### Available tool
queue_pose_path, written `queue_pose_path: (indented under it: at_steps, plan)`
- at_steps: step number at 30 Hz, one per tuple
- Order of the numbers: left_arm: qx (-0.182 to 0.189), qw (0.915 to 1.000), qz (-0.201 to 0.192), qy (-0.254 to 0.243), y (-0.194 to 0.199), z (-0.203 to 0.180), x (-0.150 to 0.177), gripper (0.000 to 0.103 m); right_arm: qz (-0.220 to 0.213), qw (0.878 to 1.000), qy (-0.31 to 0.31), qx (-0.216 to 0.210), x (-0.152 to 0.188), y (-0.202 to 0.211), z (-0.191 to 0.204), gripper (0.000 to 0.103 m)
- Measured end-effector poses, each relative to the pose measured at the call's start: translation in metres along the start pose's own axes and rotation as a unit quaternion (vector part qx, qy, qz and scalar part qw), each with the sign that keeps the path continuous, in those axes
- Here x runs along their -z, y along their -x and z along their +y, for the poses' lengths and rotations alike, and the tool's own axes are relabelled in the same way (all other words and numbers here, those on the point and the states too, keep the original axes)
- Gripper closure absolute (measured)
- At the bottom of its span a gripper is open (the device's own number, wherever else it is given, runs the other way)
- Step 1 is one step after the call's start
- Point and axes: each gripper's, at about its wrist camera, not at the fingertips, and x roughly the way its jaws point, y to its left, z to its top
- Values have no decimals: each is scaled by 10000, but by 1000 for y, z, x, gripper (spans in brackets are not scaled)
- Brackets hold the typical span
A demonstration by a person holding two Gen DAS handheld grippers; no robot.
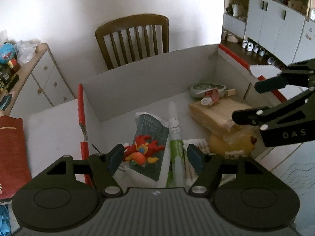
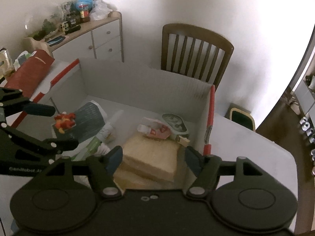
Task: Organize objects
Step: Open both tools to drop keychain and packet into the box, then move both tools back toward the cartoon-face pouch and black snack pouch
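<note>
Domestic room, white wall, wooden slat chair (image 1: 135,39) behind a white table (image 1: 53,125); on the table an open white cardboard box (image 1: 149,82) w/ red-edged flaps. Left wrist view: we see the left gripper (image 1: 155,157) hovering above the box's near end, jaws wide, nothing between them. Below it, inside the box: red/orange plush toy (image 1: 142,152) lying on a dark printed packet (image 1: 152,137), a white-green tube (image 1: 174,135) just beside it, a tan paper parcel (image 1: 214,112), sth yellow (image 1: 232,143) partly under the parcel (can't tell what), a small pink-red pouch (image 1: 211,96) on the parcel's far end and a round grey-green tin (image 1: 204,87) at the far corner. Right gripper (image 1: 250,102) enters from the right above the box, jaws apart, empty. Right wrist view: same box (image 2: 137,82) from the other side; right gripper (image 2: 153,158) wide open over the parcel (image 2: 151,155), not touching it as far as we can tell. Left gripper (image 2: 59,125) at left, open, near the plush (image 2: 65,123). A red bag (image 2: 29,68) sits on the table outside the box, by a cluttered sideboard (image 2: 86,29). Our read: most items already boxed, both tools free; what remains is unclear, poss. the red bag, or tidying the contents.
</note>
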Motion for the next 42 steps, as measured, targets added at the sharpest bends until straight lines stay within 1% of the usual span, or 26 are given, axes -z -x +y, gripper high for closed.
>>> queue_pose_path:
  at_steps: [3,5,6,16,23,27,29,32,36,39,42]
  plan:
    - [49,9998,-101,145,9,2,2,33,-43,10000,-3,-6,2,11,1,29]
    - [112,9995,-179,222,17,3,3,24,-85,10000,-5,1,4,19,1,28]
    - [125,9994,-223,234,20,3,3,24,-104,9999,-3,11,5,23,2,26]
    - [370,9970,-645,224,72,-7,13,24,-348,9993,-8,93,17,77,13,21]
    - [605,9944,-836,218,109,-14,25,24,-486,9987,-96,142,32,114,24,17]
    - [726,9929,-929,152,130,-18,37,23,-519,9985,-136,129,45,134,32,16]
    - [789,9921,-964,151,138,-19,43,22,-538,9984,-146,131,52,143,36,15]
    - [820,9912,-1021,185,150,-20,56,21,-551,9982,-195,114,66,155,43,14]
    - [907,9904,-1010,275,163,-21,74,21,-566,9980,-268,98,85,171,53,12]
    - [1068,9892,-916,407,167,-20,88,21,-573,9976,-386,19,100,181,59,10]
    - [1137,9886,-861,481,171,-22,105,19,-556,9976,-415,10,116,189,68,8]
